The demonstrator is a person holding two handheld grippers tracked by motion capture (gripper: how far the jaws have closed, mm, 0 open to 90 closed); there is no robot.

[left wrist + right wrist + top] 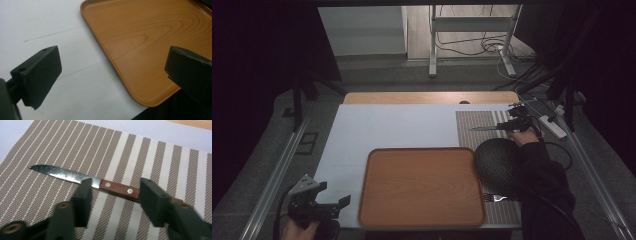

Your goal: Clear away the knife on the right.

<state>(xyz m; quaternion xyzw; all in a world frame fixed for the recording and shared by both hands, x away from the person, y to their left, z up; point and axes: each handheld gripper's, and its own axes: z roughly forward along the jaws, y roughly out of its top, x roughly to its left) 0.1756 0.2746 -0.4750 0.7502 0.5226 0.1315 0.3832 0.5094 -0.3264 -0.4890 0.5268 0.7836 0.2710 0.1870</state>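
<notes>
A knife (75, 176) with a brown riveted handle and a steel blade lies flat on a striped brown placemat (150, 152) at the table's far right. My right gripper (116, 187) hovers low over the handle, open, one jaw near the blade's base and the other over the handle's rear end. In the high view this right gripper (513, 125) sits at the knife's (484, 128) handle end. My left gripper (334, 195) is open and holds nothing by the front left corner of a wooden tray (422, 187). That tray (150, 37) corner lies between its jaws.
A white sheet (387, 125) covers the table. A round black dish (497, 160) sits on the placemat just right of the tray, with a fork (499, 198) in front of it. A white power strip (552, 125) and cables lie past the table's right edge.
</notes>
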